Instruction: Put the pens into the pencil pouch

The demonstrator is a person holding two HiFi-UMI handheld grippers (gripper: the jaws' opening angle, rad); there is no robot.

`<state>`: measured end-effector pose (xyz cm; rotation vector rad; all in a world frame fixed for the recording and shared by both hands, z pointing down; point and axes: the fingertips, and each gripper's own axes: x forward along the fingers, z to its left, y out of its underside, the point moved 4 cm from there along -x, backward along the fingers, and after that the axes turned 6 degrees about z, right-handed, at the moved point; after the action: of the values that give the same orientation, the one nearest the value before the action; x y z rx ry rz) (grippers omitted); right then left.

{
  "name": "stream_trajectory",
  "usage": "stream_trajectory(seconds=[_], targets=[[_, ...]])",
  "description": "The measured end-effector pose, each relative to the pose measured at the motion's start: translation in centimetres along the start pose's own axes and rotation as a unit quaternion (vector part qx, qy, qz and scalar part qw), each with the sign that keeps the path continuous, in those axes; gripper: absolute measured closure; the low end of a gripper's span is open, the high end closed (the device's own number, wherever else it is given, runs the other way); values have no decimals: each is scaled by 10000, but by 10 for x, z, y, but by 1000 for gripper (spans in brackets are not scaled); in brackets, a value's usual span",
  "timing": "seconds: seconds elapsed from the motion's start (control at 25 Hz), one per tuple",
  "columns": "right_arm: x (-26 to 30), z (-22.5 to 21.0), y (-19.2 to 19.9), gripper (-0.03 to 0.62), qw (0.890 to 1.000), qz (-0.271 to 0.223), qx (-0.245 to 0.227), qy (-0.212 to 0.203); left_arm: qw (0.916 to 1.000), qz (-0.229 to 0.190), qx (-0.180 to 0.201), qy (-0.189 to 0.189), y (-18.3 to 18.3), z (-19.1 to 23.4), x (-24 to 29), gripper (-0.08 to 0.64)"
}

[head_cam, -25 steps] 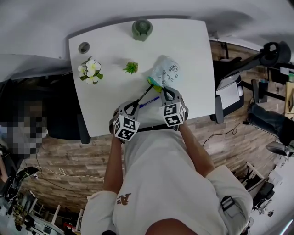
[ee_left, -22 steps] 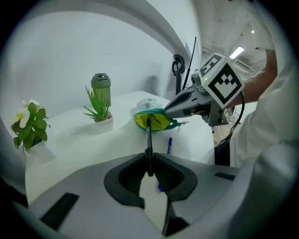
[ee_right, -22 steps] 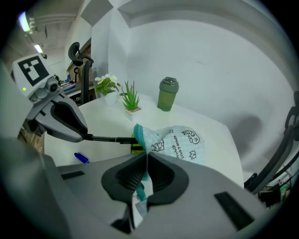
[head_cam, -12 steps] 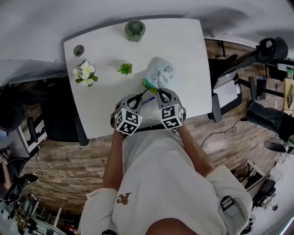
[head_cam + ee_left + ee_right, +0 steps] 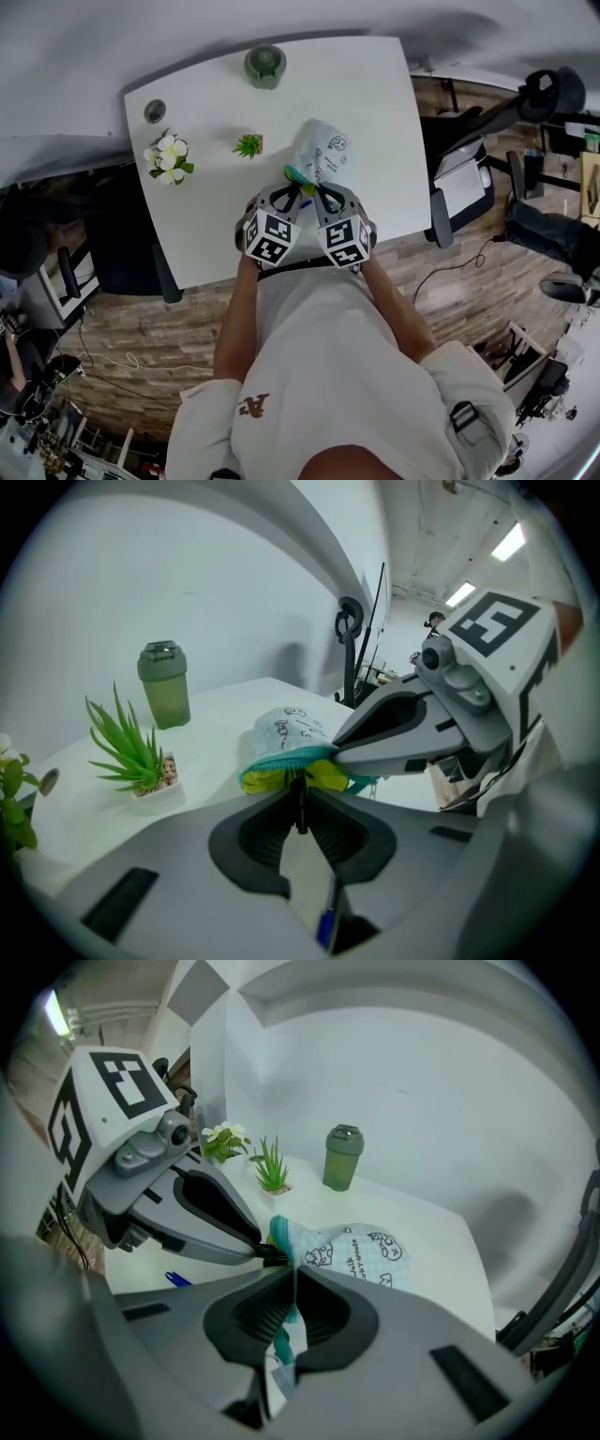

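Observation:
A pale blue printed pencil pouch (image 5: pixel 325 153) lies on the white table (image 5: pixel 216 216), its teal-edged mouth with yellow lining (image 5: pixel 323 774) facing me. My left gripper (image 5: pixel 289 190) is shut on a black pen (image 5: pixel 300 808) whose far end reaches into that mouth. My right gripper (image 5: pixel 322 194) is shut on the pouch's teal zipper edge (image 5: pixel 284 1326) and holds the mouth up. The two grippers sit side by side, almost touching. A blue pen (image 5: pixel 326 926) lies on the table under the left gripper; the right gripper view shows the blue pen (image 5: pixel 178 1280) too.
A green bottle (image 5: pixel 265 66) stands at the table's far edge. A small potted plant (image 5: pixel 247 145), white flowers (image 5: pixel 164 155) and a grey round disc (image 5: pixel 155 111) are at the left. A chair (image 5: pixel 461 192) stands beside the table's right edge.
My left gripper has moved right, toward the pouch, carrying the black pen up to its mouth. The right gripper has kept its hold. The blue pen is now hidden under the grippers in the head view.

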<state>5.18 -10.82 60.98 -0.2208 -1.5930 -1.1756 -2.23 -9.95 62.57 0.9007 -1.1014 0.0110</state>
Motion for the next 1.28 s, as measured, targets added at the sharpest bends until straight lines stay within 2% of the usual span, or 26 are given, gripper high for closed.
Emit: stream_trajectory(seconds=[0.44,0.52,0.6,0.72,1.12,1.28], targets=[[-2,-3,0,578,9999,-73,89,-12,9982,-479,-335,126,-16,2,28,506],[-1,-3,-1,578,9999,-84,100,-2,9984,-453,-324,90,-14,1,29,500],[-1,-4,-1,578,9999,-95,107,11,9988,-400,-280,74,-13,0,28,436],[-1,-4,-2,578,9999,-101,106,30,9990,-349,-265,26,-8,-1,22,402],[0,-1,-2,577,9999,-50,87,100,9994,-219,-199,-202,25,-2,-13,402],[1,2,-1,577,9999,-43,86,120,9996,-130,-157,-177,42,-5,-24,405]])
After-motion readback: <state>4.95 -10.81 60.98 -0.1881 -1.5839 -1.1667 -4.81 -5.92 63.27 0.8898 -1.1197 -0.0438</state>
